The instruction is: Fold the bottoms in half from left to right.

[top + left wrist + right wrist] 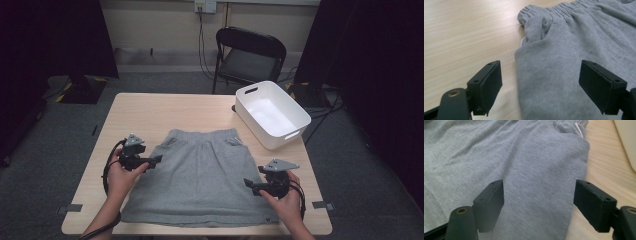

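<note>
Light wood-grain bench [150, 112], rectangular, standing on grey carpet floor [60, 125]. Grey skirt [200, 175] lies flat on the bench, centre to 6 o'clock, elastic waistband toward 12 o'clock, hem near the 6 o'clock edge. In the left gripper view the skirt's side edge and a pocket opening rest on bare wood; in the right gripper view its other side edge lies just short of the bin. White plastic bin [295, 117] sits at 2 o'clock on the bench, angled, one corner overhanging the edge, near the skirt but apart from it. Bare wood from 9 to 12 o'clock.
</note>
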`<state>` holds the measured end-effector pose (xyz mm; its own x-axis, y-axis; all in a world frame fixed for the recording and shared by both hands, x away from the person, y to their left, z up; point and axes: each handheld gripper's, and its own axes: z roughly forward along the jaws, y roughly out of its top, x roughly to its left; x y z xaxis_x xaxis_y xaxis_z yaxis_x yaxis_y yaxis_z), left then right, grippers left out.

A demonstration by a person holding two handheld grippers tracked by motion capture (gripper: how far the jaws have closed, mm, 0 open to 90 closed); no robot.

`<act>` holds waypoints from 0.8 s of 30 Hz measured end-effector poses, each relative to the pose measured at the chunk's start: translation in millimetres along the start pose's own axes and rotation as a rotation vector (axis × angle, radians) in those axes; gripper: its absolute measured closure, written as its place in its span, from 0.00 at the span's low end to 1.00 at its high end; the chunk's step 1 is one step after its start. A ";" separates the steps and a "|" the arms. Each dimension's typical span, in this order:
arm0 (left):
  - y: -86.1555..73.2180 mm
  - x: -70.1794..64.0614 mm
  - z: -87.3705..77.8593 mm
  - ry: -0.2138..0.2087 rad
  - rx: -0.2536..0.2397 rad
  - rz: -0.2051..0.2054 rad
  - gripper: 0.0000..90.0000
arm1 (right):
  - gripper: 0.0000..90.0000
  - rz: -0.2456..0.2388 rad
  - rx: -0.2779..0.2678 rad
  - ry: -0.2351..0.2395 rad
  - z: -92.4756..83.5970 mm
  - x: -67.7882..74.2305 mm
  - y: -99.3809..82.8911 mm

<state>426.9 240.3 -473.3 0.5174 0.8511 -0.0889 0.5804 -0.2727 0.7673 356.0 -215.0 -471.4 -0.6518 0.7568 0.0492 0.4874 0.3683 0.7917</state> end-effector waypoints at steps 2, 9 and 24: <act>4.5 -1.2 7.4 -0.008 -0.001 0.006 0.20 | 0.27 -0.003 -0.003 0.000 0.3 3.1 2.1; 18.5 -2.8 25.1 -0.036 0.000 0.021 0.20 | 0.27 -0.012 -0.023 0.022 -0.1 18.0 12.3; 40.6 14.5 49.4 -0.023 0.007 0.019 0.22 | 0.28 -0.022 -0.041 0.052 14.2 43.2 28.2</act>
<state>489.0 219.4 -474.8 0.5431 0.8349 -0.0890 0.5746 -0.2923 0.7644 349.9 -164.2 -455.6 -0.6918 0.7194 0.0617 0.4491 0.3618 0.8169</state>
